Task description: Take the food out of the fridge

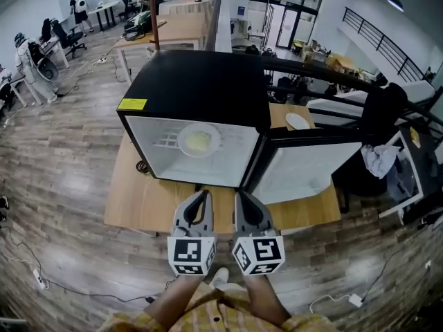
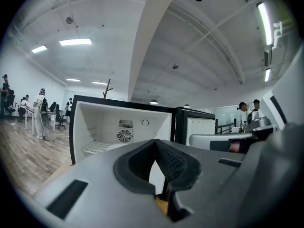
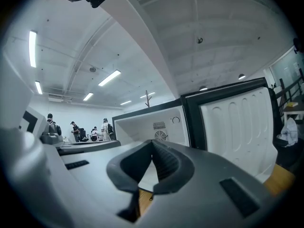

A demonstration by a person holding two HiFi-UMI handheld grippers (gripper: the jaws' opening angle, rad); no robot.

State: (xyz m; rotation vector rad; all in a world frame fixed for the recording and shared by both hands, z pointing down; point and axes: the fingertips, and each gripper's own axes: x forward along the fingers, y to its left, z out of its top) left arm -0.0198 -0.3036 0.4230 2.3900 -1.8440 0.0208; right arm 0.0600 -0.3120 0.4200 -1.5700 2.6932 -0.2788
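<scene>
A black mini fridge point(image 1: 201, 81) stands on a wooden table point(image 1: 142, 203) with its door point(image 1: 311, 164) swung open to the right. Inside the white compartment lies a white plate of pale yellow food point(image 1: 199, 141). My left gripper point(image 1: 202, 194) and right gripper point(image 1: 243, 196) hang side by side over the table's front edge, pointing level at the fridge, both shut and empty. The left gripper view has its shut gripper point(image 2: 155, 140) before the fridge's interior point(image 2: 118, 127); the plate is hidden there. From the right gripper view, the gripper point(image 3: 152, 141) faces the interior point(image 3: 152, 125) and the door's inner panel point(image 3: 237, 122).
A second white plate point(image 1: 297, 121) lies on the table behind the open door. A black chair point(image 1: 377, 116) and a rack with a cloth point(image 1: 379, 159) stand at the right. Cables point(image 1: 41, 279) trail across the wood floor. People sit at desks point(image 1: 41, 43) far left.
</scene>
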